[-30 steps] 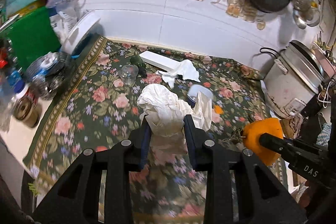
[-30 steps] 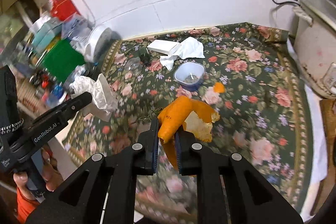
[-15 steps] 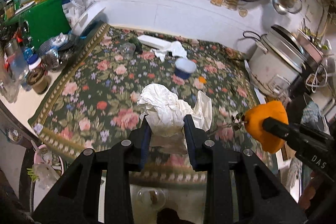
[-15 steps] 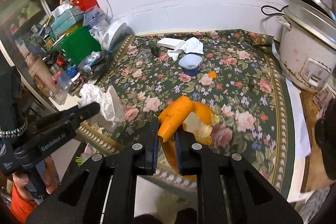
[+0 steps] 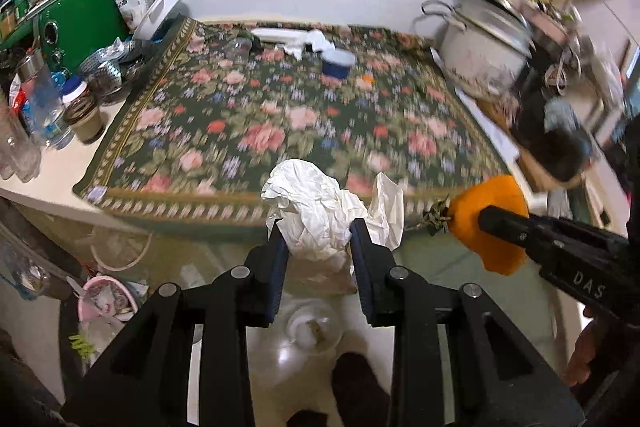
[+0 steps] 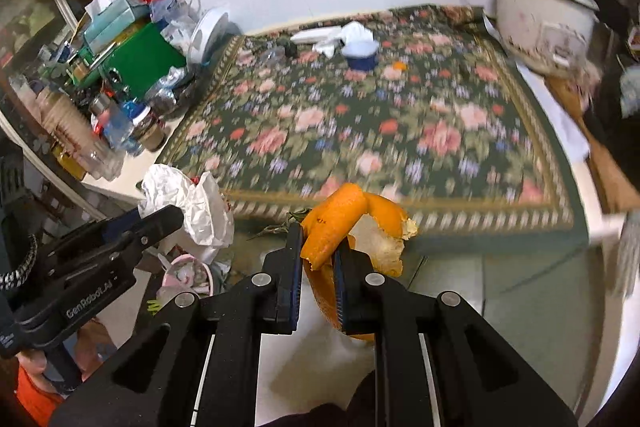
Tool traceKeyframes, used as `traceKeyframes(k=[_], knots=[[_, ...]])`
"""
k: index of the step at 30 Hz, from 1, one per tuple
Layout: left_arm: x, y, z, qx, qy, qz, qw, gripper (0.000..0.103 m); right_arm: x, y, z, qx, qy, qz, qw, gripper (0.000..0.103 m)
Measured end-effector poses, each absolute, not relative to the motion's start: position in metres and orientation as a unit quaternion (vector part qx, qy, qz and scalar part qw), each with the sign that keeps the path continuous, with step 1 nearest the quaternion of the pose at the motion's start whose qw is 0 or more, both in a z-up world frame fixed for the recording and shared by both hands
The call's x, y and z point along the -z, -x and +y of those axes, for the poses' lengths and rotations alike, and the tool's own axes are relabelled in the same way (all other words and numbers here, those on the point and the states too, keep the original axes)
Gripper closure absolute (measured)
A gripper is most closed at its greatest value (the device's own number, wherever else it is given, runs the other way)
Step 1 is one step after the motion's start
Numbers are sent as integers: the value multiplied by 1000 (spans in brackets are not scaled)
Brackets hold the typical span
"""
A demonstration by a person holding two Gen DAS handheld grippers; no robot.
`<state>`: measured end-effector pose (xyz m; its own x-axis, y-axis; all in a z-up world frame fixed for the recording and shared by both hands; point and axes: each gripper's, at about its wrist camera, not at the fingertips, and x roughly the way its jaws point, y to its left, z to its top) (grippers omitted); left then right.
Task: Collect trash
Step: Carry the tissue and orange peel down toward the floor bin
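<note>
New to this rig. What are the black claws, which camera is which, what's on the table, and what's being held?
No robot here: a person carries a handheld two-finger gripper in each hand, and each gripper has a fisheye camera that looks forward along its fingers.

In the left wrist view, the left gripper is shut on a crumpled white paper. The right gripper shows at that picture's right edge.

In the right wrist view, the right gripper is shut on an orange peel.

Both are held off the near edge of the table, above the floor. On the floral tablecloth lie a small blue bowl, white tissue, a flat white box and a bit of peel. A rice cooker stands at the right.
</note>
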<state>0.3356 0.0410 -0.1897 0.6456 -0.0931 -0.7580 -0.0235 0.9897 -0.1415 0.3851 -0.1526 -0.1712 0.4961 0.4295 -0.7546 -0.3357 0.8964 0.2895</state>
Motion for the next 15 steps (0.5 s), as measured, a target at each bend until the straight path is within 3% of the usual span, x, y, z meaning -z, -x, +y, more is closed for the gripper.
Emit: traceKeyframes(k=[15], knots=[[267, -289, 53, 42, 86, 492, 865, 73, 238, -321, -145, -170, -54, 527, 831, 90]])
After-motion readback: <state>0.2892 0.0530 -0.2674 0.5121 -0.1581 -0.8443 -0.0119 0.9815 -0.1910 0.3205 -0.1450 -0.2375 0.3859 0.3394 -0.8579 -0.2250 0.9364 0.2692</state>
